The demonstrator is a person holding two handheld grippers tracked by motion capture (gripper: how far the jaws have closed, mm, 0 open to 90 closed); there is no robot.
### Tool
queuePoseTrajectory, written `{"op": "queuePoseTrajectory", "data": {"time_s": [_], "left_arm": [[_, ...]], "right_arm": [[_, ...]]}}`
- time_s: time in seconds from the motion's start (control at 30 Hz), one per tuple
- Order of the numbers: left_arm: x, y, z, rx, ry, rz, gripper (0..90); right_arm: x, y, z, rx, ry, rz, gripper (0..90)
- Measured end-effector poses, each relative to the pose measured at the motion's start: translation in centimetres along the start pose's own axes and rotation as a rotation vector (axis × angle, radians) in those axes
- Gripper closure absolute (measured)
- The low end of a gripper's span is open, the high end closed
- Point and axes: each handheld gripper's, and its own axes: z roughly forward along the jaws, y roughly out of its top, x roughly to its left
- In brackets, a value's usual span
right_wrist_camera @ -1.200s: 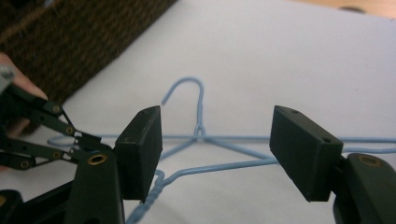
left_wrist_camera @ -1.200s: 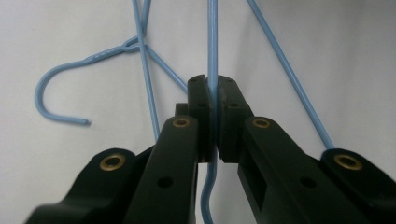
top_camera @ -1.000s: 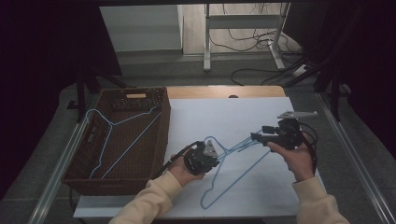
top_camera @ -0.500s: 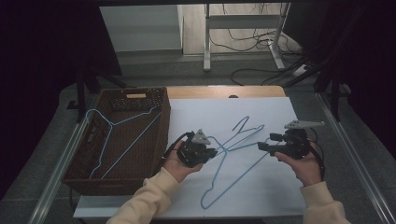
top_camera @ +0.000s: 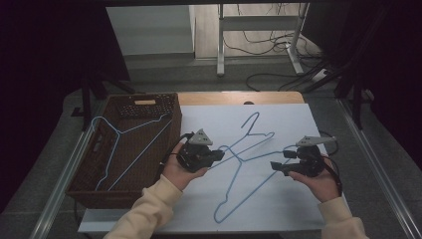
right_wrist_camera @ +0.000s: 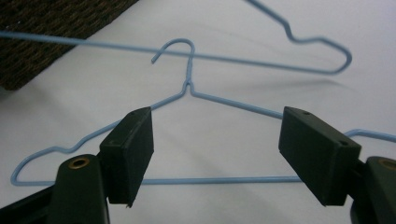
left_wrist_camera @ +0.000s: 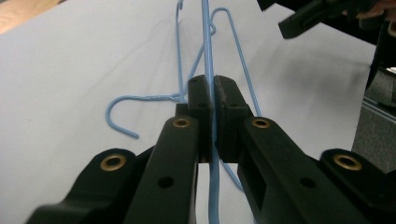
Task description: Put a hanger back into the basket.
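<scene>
Two blue wire hangers are on the white sheet (top_camera: 318,124). My left gripper (top_camera: 219,154) is shut on the long bar of the upper hanger (top_camera: 259,137); the thin wire (left_wrist_camera: 207,42) runs between its pressed jaws (left_wrist_camera: 214,93). The second hanger (top_camera: 254,184) lies flat, its hook (left_wrist_camera: 121,105) just beside my left jaws. My right gripper (top_camera: 273,166) is open and holds nothing, hovering over that flat hanger's long bar (right_wrist_camera: 210,179). Through its gap (right_wrist_camera: 215,154) I see the flat hanger's neck (right_wrist_camera: 189,79), with the held hanger (right_wrist_camera: 280,65) beyond it.
A dark wicker basket (top_camera: 84,184) stands at the table's left with a third blue hanger (top_camera: 134,130) lying inside. A bare wooden strip (top_camera: 239,98) shows along the table's far edge. Cables and a metal stand (top_camera: 221,45) are on the floor behind.
My right gripper has let go of the hanger, opened and drawn back to the right. My left gripper has shifted slightly up and left, still clamped on the wire.
</scene>
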Motion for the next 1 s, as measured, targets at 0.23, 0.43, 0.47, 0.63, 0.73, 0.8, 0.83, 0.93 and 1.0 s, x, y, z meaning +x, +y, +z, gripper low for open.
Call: {"op": "queuePoseTrajectory", "data": {"time_s": [0.23, 0.43, 0.47, 0.63, 0.73, 0.8, 0.83, 0.93, 1.0], "left_arm": [[0.5, 0.0, -2.2, -0.031, 0.015, -0.012, 86.5], [1.3, -0.5, -4.3, -0.069, 0.024, -0.040, 86.5], [1.4, -0.7, -4.7, -0.074, 0.025, -0.044, 86.5], [2.3, -1.4, -7.0, -0.110, 0.027, -0.070, 86.5], [2.9, -1.9, -8.5, -0.140, 0.034, -0.088, 86.5], [3.3, -2.2, -9.4, -0.157, 0.043, -0.097, 86.5], [3.5, -2.4, -9.9, -0.166, 0.048, -0.103, 86.5], [4.1, -2.9, -11.2, -0.196, 0.061, -0.120, 86.5], [4.4, -3.3, -12.0, -0.205, 0.074, -0.127, 86.5]], "right_arm": [[0.2, -0.1, 0.5, 0.018, 0.004, -0.017, 26.4], [0.4, -0.2, 0.8, 0.031, 0.007, -0.032, 26.0], [0.4, -0.2, 0.9, 0.033, 0.006, -0.034, 25.9], [0.4, -0.2, 0.9, 0.032, 0.004, -0.035, 25.9], [0.3, -0.3, 1.0, 0.034, 0.003, -0.037, 25.7], [0.4, -0.3, 1.0, 0.037, 0.001, -0.040, 25.5], [0.4, -0.3, 1.0, 0.037, 0.002, -0.039, 25.5], [0.4, -0.3, 1.1, 0.036, 0.000, -0.037, 25.4], [0.3, -0.3, 1.1, 0.039, -0.002, -0.038, 25.4]]}}
